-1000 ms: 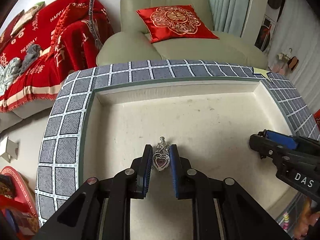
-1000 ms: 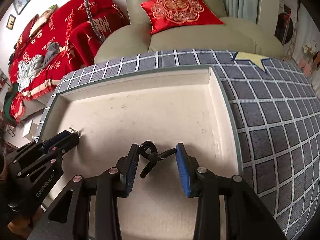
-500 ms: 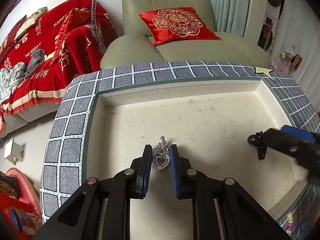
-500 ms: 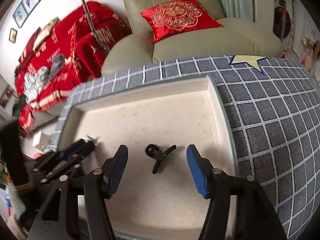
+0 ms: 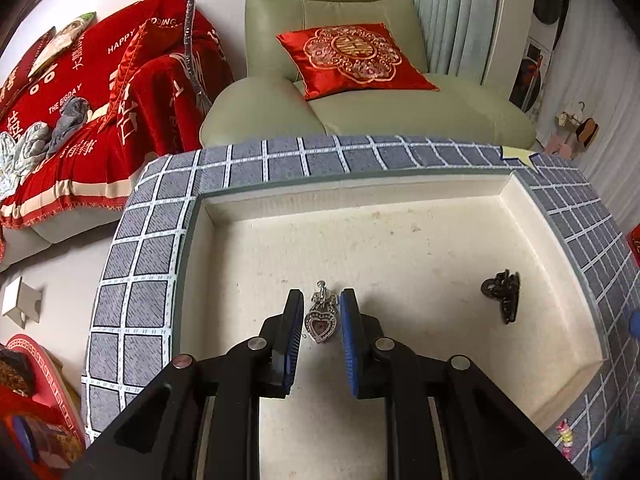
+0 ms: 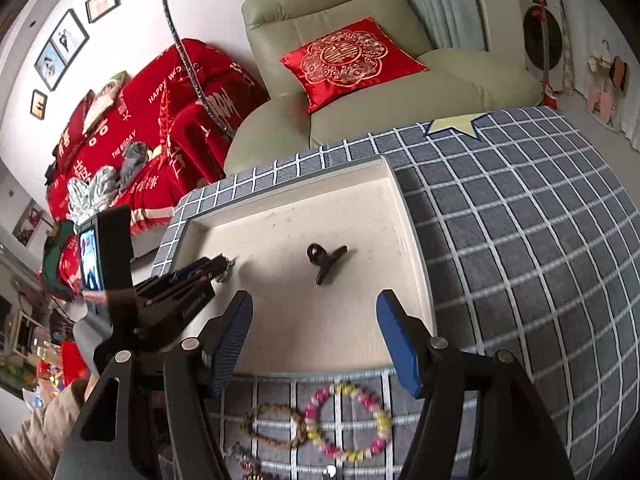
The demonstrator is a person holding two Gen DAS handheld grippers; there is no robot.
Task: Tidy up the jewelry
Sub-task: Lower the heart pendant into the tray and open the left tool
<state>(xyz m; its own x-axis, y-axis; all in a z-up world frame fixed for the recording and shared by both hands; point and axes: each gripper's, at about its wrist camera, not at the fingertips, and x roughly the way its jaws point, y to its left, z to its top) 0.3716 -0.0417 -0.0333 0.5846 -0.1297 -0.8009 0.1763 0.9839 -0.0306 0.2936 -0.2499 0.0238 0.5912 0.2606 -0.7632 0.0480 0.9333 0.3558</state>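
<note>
Cream felt lines the shallow rectangular tray (image 5: 400, 208), which sits on a grey cloth with a white grid pattern (image 6: 520, 240) bearing a pale yellow star patch (image 6: 454, 126). On the tray floor lies a small black hair claw clip (image 5: 502, 294), well to the right of the left gripper (image 5: 320, 320) and apart from everything else. That gripper's blue-padded fingers (image 5: 294, 332) stand slightly parted around a silver heart-shaped pendant with a dark red stone (image 5: 319, 322); whether the pads touch it I cannot tell. In the right wrist view the same gripper reaches into the tray from the left, the pendant's silver top just visible at its tip.

The right gripper (image 6: 314, 340) hangs spread wide and empty above the tray's near edge, the clip (image 6: 324, 258) lying ahead of it. Just below it on the cloth, outside the tray, lie a pink and yellow bead bracelet (image 6: 346, 420) and a brown wooden bead bracelet (image 6: 274, 426), side by side and touching.

Beyond the table stands a pale green leather armchair (image 5: 360, 100) with a red embroidered cushion (image 5: 352, 58). To its left is a sofa under a red throw with white lettering (image 5: 80, 112), framed pictures (image 6: 64, 44) on the wall above
</note>
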